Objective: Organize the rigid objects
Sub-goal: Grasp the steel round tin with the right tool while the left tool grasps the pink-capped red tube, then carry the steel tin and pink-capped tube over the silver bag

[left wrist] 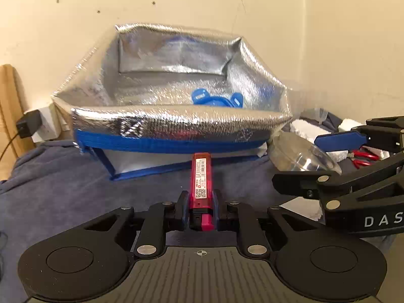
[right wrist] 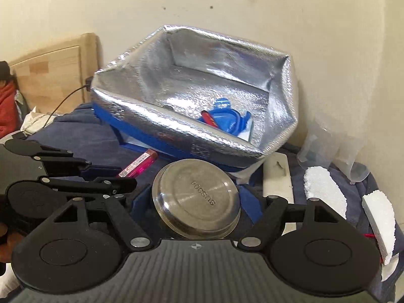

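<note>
My left gripper (left wrist: 201, 208) is shut on a red translucent stick-shaped case with a white label (left wrist: 201, 180), held level just in front of the open silver insulated bag (left wrist: 176, 123). The case also shows in the right wrist view (right wrist: 139, 164). My right gripper (right wrist: 197, 202) is shut on a round steel bowl (right wrist: 197, 197), bottom up and stamped SUS304, held before the bag's (right wrist: 202, 141) near rim. In the left wrist view the bowl (left wrist: 300, 159) sits at the right. Inside the bag lie a blue plastic piece (left wrist: 217, 98) (right wrist: 227, 120) and a red item (right wrist: 209, 119).
A dark blue cloth (left wrist: 63, 189) covers the surface. White foam pieces (right wrist: 325, 189) and clear plastic cups (right wrist: 353, 166) lie right of the bag. Red-handled pliers (left wrist: 363, 157) lie far right. A wooden headboard (right wrist: 55, 75) and a charger with cable (left wrist: 27, 123) stand left.
</note>
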Demonstrator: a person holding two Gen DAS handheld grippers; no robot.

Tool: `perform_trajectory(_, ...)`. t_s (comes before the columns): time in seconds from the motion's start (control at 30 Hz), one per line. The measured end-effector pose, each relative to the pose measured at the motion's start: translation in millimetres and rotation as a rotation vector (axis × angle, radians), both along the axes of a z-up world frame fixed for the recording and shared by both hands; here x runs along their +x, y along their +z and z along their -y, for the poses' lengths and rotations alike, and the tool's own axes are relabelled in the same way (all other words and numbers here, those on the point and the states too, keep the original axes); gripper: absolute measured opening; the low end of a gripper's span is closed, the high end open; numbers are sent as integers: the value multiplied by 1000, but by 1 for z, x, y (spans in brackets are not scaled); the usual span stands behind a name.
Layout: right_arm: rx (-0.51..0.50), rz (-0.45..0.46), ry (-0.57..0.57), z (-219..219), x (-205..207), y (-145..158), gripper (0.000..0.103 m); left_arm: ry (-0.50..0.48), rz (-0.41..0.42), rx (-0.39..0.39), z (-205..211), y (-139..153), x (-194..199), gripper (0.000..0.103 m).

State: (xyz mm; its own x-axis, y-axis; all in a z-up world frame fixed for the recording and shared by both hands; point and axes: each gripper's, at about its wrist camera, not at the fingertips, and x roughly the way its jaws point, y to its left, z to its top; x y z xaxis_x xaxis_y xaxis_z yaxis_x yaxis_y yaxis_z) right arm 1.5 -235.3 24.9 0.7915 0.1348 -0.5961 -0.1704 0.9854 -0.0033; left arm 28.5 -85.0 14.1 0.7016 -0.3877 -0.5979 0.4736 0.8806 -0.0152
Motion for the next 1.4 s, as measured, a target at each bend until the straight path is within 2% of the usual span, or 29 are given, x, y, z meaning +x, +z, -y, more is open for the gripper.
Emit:
perform_trajectory(0.3,-14,48,25,-15,-12,23,73,29,75,-18,-16,30,-18,17)
perform_trajectory(0.67,-19,105,42,-19,-10,51,73,56,138,-32,-23,63,-11,17)
perform_trajectory(1.03,-3,156,35,-9,30,76,73,76,182,-33,-13,89,31,17)
perform_trajectory(1.4,28,169,21,6,94,77,73,104,181,-40,3,89,89,17)
